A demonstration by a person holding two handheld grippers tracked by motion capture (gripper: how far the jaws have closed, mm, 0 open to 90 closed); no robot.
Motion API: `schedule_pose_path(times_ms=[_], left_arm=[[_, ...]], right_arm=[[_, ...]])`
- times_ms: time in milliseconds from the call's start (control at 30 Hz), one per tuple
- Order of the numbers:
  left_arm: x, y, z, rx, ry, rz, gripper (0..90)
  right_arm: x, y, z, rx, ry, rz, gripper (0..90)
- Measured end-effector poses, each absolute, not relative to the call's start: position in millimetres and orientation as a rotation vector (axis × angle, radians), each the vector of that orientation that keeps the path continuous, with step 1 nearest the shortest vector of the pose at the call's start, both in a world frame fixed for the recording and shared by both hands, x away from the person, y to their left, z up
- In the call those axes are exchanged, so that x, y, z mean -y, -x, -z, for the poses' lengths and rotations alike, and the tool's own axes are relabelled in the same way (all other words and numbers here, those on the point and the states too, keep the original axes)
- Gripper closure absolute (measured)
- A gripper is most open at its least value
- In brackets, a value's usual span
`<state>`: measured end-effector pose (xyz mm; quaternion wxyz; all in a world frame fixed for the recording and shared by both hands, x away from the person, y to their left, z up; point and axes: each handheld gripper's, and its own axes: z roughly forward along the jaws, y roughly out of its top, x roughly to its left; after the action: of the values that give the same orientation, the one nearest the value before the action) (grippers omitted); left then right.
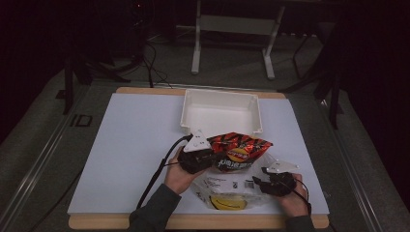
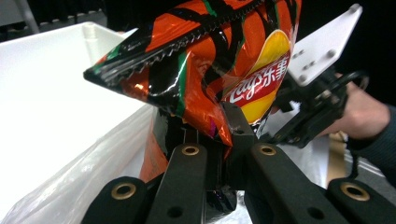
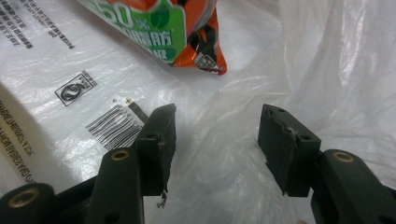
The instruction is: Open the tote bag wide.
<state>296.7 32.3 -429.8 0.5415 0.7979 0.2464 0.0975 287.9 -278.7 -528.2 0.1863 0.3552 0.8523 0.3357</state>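
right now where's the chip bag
In the high view the chip bag sits at the table's near middle, clamped in the left gripper, over the clear plastic bag, just in front of the white bin.

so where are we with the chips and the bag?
Done: the left tool is shut on the chip bag, lifted over the plastic bag. In hand: the right tool hangs open over the plastic. Left: whether the chips end up in the plastic bag or the white bin, neither has happened.
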Motion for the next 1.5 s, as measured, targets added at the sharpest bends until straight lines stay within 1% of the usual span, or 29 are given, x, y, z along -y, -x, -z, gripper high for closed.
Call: schedule_pose_path(times_ms=[467, 1267, 1500], left_arm=[[-31.7, -298.8, 407.5, -0.558, -1.834, -0.161, 88.1], [-32.0, -296.8, 379.3, -0.533, -1.798, -0.126, 88.1], [-34.6, -299.5, 372.7, -0.537, -1.790, -0.128, 88.1]], right_arm=[[282.6, -286.4, 533.8, -2.389, -1.037, -0.999, 46.1], [287.6, -284.4, 536.5, -2.364, -1.041, -1.071, 46.3], [291.6, -282.8, 534.1, -2.335, -1.046, -1.145, 48.4]])
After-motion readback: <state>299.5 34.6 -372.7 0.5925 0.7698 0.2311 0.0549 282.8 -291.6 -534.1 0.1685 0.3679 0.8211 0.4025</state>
